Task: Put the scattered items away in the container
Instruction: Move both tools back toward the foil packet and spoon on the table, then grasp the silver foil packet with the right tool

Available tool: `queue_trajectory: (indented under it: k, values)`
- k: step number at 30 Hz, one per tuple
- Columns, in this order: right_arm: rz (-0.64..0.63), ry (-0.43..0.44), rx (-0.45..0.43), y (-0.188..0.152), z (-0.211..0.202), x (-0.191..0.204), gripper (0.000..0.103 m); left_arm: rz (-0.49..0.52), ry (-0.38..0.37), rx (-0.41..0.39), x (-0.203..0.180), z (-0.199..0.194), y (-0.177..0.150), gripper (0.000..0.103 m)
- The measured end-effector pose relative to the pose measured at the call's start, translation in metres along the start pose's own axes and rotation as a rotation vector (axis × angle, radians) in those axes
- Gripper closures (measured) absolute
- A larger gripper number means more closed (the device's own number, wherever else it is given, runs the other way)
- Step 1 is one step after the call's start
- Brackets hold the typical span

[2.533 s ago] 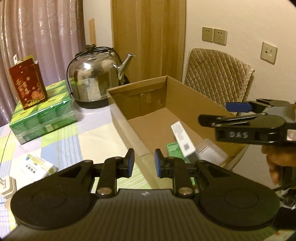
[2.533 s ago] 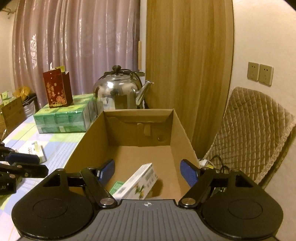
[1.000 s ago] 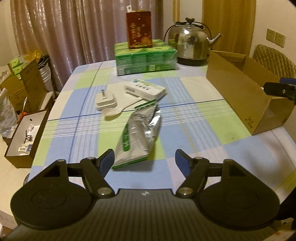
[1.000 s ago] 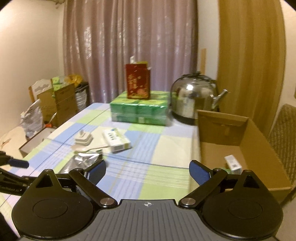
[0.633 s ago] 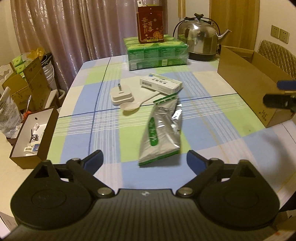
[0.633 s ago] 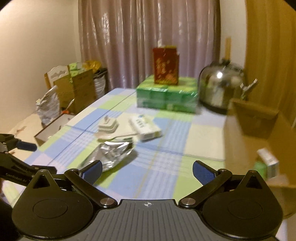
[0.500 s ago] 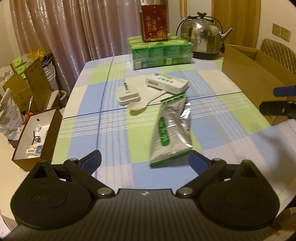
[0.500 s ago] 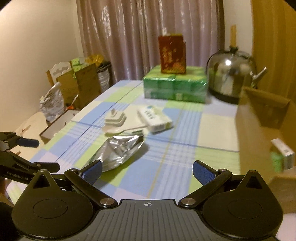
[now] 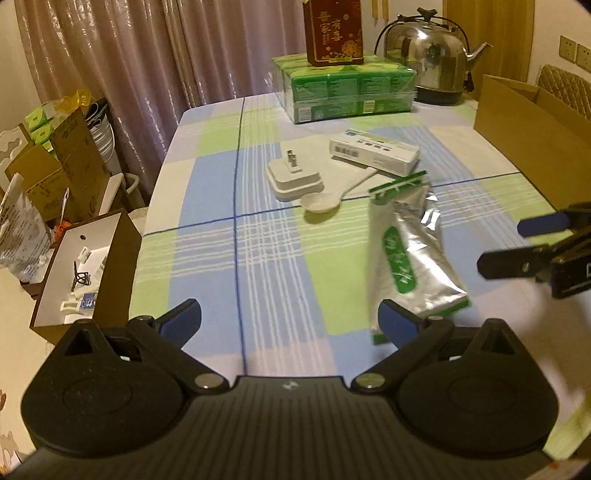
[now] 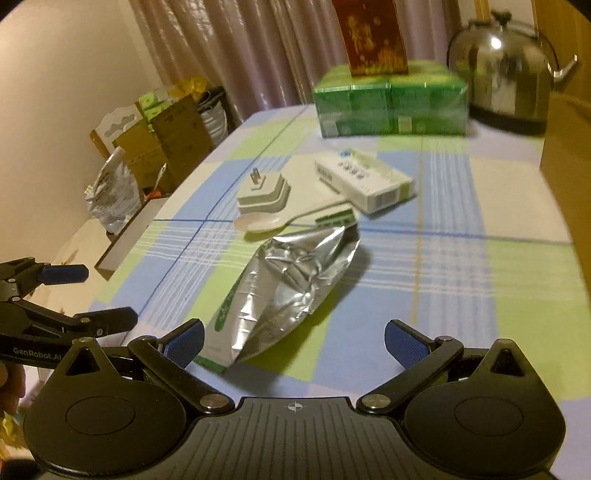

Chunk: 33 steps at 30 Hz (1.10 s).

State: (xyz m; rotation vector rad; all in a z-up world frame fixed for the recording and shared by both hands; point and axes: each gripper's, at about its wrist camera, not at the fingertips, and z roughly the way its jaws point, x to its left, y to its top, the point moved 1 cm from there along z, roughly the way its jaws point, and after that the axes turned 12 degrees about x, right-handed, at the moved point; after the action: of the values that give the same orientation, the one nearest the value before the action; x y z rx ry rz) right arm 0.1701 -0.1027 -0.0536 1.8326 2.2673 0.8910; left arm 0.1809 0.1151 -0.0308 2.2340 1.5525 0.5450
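A silver foil pouch (image 9: 410, 254) (image 10: 291, 284) with a green label lies on the checked tablecloth. Beyond it are a white spoon (image 9: 321, 203) (image 10: 258, 221), a white plug adapter (image 9: 293, 179) (image 10: 262, 192) and a white medicine box (image 9: 373, 151) (image 10: 365, 177). The cardboard box (image 9: 524, 147) (image 10: 565, 155) stands at the right edge. My left gripper (image 9: 288, 317) (image 10: 105, 295) is open over bare cloth, left of the pouch. My right gripper (image 10: 293, 336) (image 9: 506, 245) is open too, and the pouch's near end lies just ahead of its left finger. Neither holds anything.
A pack of green tissue packets (image 9: 347, 88) with a red carton (image 9: 332, 29) on top and a steel kettle (image 9: 428, 62) stand at the table's far end. Cartons and bags (image 9: 85, 266) crowd the floor beside the table's left edge. A padded chair (image 9: 569, 88) is behind the cardboard box.
Both grippers have swung away from the cardboard box toward the scattered items and come lower and closer to the pouch. Both sets of jaws have spread wider.
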Motion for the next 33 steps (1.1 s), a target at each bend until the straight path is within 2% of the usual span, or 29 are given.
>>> queue_trajectory:
  k: [6,13,17,23,25,27,29,33]
  values:
    - [0.084,0.035,0.048,0.011,0.034,0.002,0.002,-0.006,-0.014,0.007,0.017,0.022,0.012,0.002]
    - [0.142,0.028,0.035,0.021,0.059,0.004,0.002,-0.009,-0.022,-0.003,0.028,0.04,0.019,0.001]
    - [0.161,0.008,0.03,0.028,0.069,0.009,0.002,-0.012,-0.026,-0.005,0.034,0.047,0.022,0.001]
    - [0.132,-0.066,0.049,0.035,0.078,0.019,0.003,-0.023,-0.038,-0.003,0.042,0.054,0.025,0.001]
    - [0.123,-0.086,0.05,0.035,0.079,0.021,0.007,-0.017,-0.04,-0.001,0.041,0.056,0.026,0.001]
    - [0.099,-0.111,0.048,0.036,0.081,0.023,0.017,-0.014,-0.043,0.001,0.04,0.058,0.028,0.001]
    - [0.089,-0.114,0.052,0.037,0.082,0.022,0.02,-0.018,-0.044,0.003,0.04,0.061,0.03,0.001]
    - [0.083,-0.102,0.049,0.038,0.079,0.019,0.04,-0.026,-0.049,0.004,0.039,0.063,0.034,0.001]
